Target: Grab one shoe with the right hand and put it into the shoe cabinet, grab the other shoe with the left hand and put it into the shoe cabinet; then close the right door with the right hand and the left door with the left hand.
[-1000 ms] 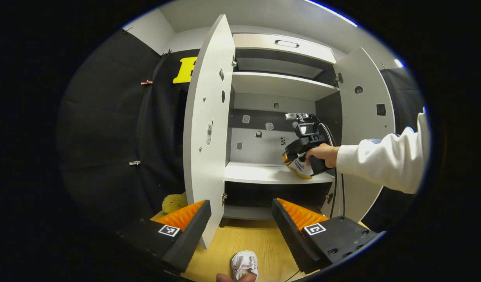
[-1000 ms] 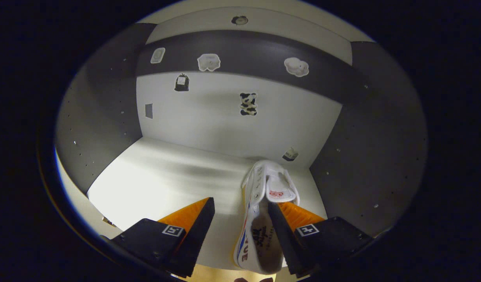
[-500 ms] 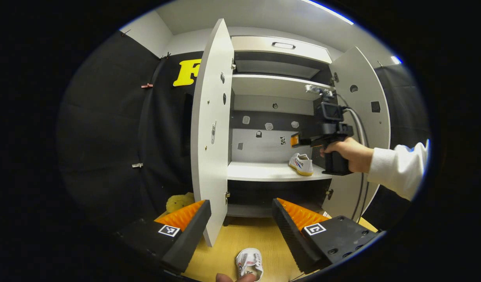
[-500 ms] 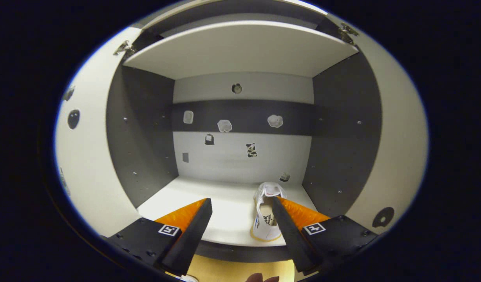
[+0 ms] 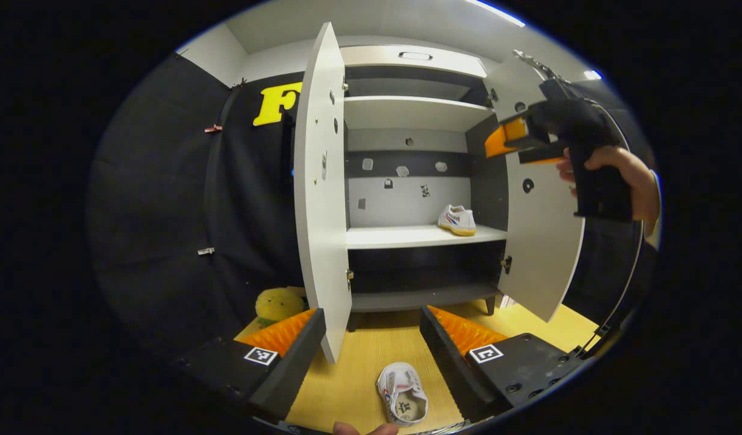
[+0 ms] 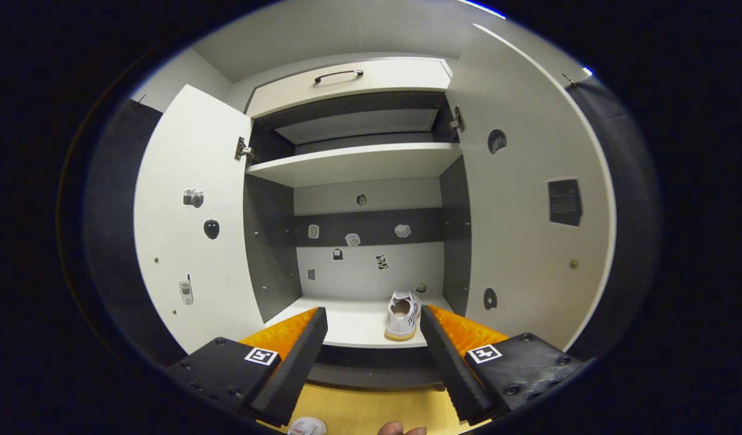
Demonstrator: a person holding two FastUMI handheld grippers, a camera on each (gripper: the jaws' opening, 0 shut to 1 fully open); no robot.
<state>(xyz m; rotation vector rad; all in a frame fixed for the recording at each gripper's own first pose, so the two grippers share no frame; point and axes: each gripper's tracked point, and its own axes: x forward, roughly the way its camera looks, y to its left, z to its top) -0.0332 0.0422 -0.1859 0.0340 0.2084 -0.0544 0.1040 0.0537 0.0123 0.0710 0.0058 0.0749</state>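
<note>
One white shoe (image 5: 458,219) (image 6: 403,314) stands on the right side of the cabinet's middle shelf (image 5: 407,237). The other white shoe (image 5: 402,401) lies on the wooden floor, low between my left gripper's (image 5: 371,323) open fingers. My right gripper (image 6: 373,320) is open and holds nothing, drawn back from the cabinet. In the left gripper view the right gripper (image 5: 516,136) is held up by a hand at the upper right, in front of the right door (image 5: 537,241). Both doors stand open; the left door (image 5: 319,193) is seen edge-on.
A yellow plush toy (image 5: 275,304) sits on the floor left of the cabinet. The upper shelf (image 6: 353,164) is bare, with a drawer (image 6: 347,84) above it. A cable hangs from the right gripper down the right side.
The right gripper let go of the shoe on the shelf, pulled back out of the cabinet and rose up to the right. The left gripper backed off, bringing the floor shoe further into view.
</note>
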